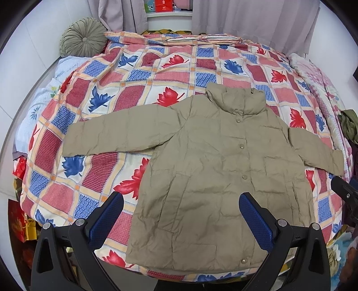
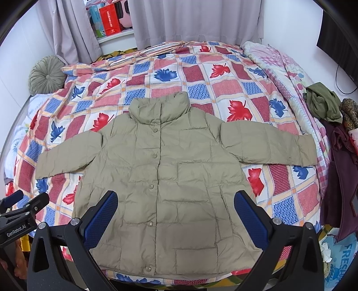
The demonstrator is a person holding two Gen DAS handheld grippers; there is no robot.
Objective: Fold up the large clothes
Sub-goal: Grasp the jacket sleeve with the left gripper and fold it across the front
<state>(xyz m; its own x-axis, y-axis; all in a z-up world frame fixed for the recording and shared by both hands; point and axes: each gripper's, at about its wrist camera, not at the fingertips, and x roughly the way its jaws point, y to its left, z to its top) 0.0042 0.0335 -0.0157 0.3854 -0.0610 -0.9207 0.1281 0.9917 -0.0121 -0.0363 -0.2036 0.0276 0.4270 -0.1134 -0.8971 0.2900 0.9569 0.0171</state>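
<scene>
A khaki puffer jacket (image 1: 214, 170) (image 2: 170, 170) lies flat and face up on the bed, snaps closed, collar toward the far end and both sleeves spread out sideways. My left gripper (image 1: 181, 199) hovers open above the jacket's lower left hem, blue pads wide apart and nothing between them. My right gripper (image 2: 175, 197) hangs open over the jacket's lower middle, also holding nothing. The left gripper's black body (image 2: 20, 212) shows at the left edge of the right wrist view.
The bed wears a checked quilt (image 1: 125, 94) with red and blue leaves. A round green cushion (image 1: 82, 40) sits at the far left corner. A pink blanket (image 2: 279, 65), an olive garment (image 2: 322, 103) and a dark maroon garment (image 2: 340, 179) lie along the right side. Curtains (image 2: 197, 20) hang behind.
</scene>
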